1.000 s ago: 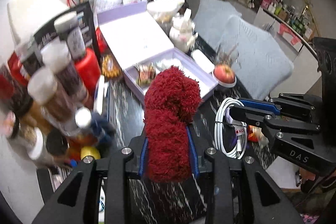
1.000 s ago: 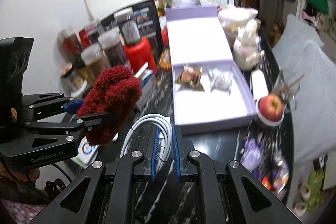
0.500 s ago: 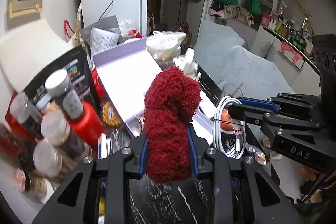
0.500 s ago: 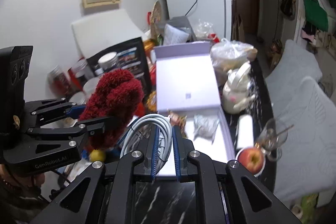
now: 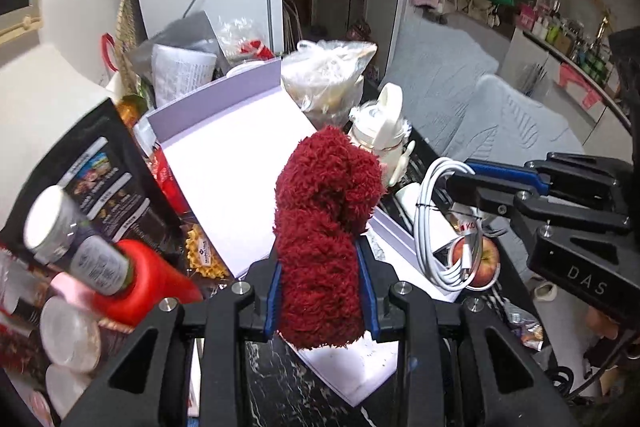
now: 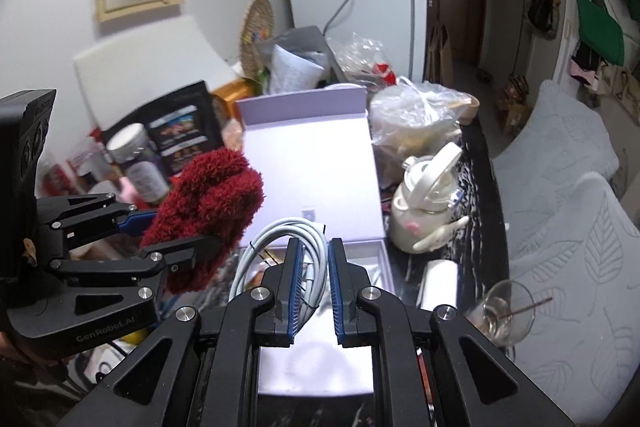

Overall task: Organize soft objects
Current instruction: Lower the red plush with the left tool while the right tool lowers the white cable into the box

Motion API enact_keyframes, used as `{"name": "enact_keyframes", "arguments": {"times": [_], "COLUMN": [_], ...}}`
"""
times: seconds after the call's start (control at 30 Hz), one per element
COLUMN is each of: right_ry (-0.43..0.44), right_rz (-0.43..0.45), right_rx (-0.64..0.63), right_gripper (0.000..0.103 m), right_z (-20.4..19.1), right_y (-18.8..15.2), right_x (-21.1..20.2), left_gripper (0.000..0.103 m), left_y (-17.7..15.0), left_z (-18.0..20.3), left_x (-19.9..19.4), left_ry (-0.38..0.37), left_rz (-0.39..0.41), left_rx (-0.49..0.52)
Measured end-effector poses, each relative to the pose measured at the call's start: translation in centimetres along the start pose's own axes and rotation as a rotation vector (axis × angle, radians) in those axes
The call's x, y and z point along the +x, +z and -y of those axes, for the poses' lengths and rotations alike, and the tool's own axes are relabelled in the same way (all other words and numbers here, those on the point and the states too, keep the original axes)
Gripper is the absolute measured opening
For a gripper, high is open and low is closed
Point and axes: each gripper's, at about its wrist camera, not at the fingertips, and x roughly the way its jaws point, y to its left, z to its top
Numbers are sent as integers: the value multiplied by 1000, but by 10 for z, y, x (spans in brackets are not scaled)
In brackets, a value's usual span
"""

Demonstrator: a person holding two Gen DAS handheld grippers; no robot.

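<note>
A dark red fuzzy cloth (image 5: 324,211) stands upright between the blue pads of my left gripper (image 5: 320,291), which is shut on its lower half. From the right wrist, the same red cloth (image 6: 212,195) and left gripper (image 6: 176,239) show at the left. My right gripper (image 6: 312,267) is shut on a coiled white cable (image 6: 276,239). Seen from the left wrist, this cable (image 5: 436,227) hangs from the right gripper (image 5: 460,187). Both grippers hover over an open lavender box (image 6: 312,163). Its tray rim (image 5: 392,231) lies just below them.
Jars and a red bottle (image 5: 148,279) crowd the left side beside a black pouch (image 6: 180,131). A white teapot (image 6: 424,211), a plastic bag (image 6: 416,123), an apple (image 5: 480,259) and a tipped glass (image 6: 504,311) sit right of the box. Grey cushions (image 6: 580,227) line the right.
Both grippers have travelled forward over the table with their loads still held. The box tray, ahead of them before, now lies beneath them, and the fridge has come into view.
</note>
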Motion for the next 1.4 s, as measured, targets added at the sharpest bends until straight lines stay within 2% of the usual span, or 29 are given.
{"name": "enact_keyframes", "arguments": {"times": [0.27,0.63,1.03,1.27,1.4], "right_ry": [-3,-18,-31,-53,-70], "right_rz": [-85,-225,-332,-361,-382], "right_rx": [41,80,107,101,116], "right_gripper": [13,13,13,13,13], "right_z": [19,30,34,36,40], "right_y": [-9,-54,-95,-109,-116], "right_x": [59,120,149,162,171], "left_gripper": [32,32,32,32,32], "left_y": [-1,-41,-78,-99,-103], "left_z": [-6,-14,-4,5,6], "left_x": [65,135,171,190,196], "left_ry": [17,13,-17,-26,-18], "left_rz": [-103,-274,-387,-455,-451], "left_rx": [0,-39,-49,-43,-47]}}
